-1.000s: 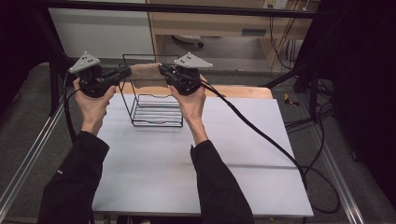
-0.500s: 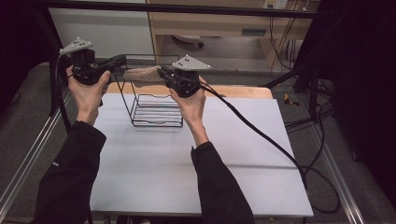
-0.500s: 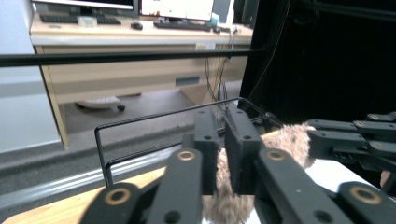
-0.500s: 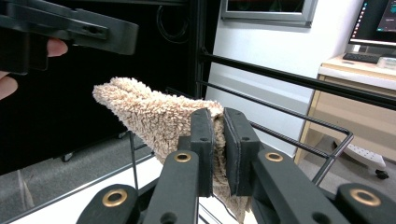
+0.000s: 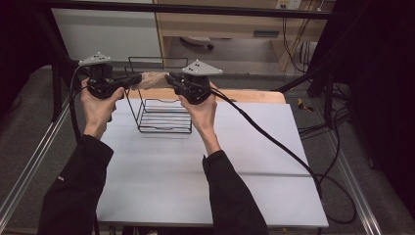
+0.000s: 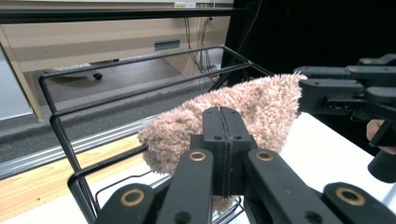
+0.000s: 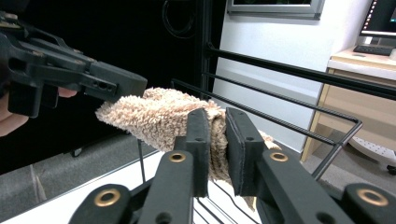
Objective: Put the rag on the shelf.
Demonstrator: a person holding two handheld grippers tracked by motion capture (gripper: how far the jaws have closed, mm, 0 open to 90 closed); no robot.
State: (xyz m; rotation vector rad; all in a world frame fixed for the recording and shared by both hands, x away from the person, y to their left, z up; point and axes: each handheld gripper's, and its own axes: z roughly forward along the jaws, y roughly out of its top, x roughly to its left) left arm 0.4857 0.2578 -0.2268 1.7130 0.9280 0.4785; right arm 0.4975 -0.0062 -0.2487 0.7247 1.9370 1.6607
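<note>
- One white table (image 5: 254, 161), below both your grippers.
- One black wire basket (image 5: 164, 115), standing open-topped on the table — directly beneath the span between your two grippers.
- One tan fleecy cloth (image 5: 152, 79), held in the air above the basket; its long axis runs straight from one gripper to the other.
- Left gripper (image 5: 131, 82): jaws pressed together on the cloth's end (image 6: 219, 121).
- Right gripper (image 5: 172, 80): jaws narrow, having just eased a little, cloth (image 7: 154, 116) pinched between them — both hands equally near it.
</note>
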